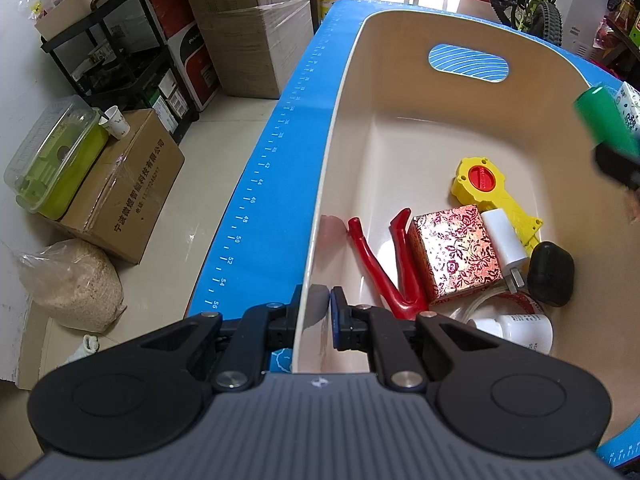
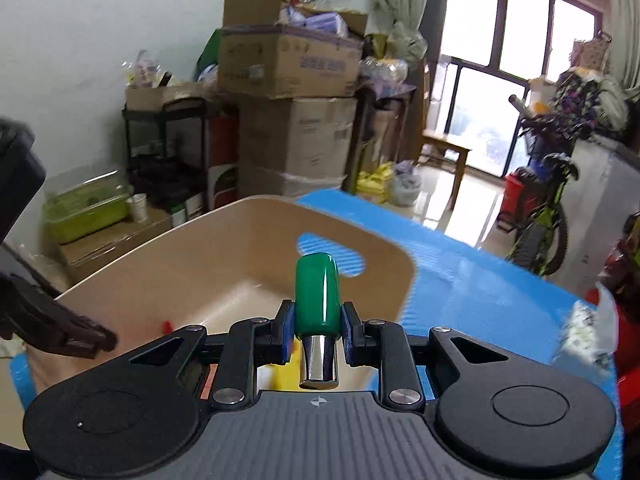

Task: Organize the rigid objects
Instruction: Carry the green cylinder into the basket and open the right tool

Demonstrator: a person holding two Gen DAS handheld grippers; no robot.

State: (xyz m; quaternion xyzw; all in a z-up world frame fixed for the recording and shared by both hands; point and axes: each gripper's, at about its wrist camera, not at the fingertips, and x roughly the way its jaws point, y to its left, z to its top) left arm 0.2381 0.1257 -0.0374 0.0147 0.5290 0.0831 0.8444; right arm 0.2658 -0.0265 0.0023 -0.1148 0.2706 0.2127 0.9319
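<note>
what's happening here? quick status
A person with two handheld grippers is sorting rigid items into a beige bin on a blue mat. The left gripper is clamped on the bin's near wall, steadying it. The right gripper holds a green-handled tool above the bin. Already inside: a red tool, patterned box, yellow tool, white charger.

My left gripper (image 1: 316, 304) has its jaws closed onto the near wall of the beige bin (image 1: 348, 80), one finger outside and one inside the rim. My right gripper (image 2: 317, 320) is raised above the bin, jaws clamped on a green-capped metal piece (image 2: 317, 300), which stands upright between the blue pads (image 2: 286, 326).
</note>
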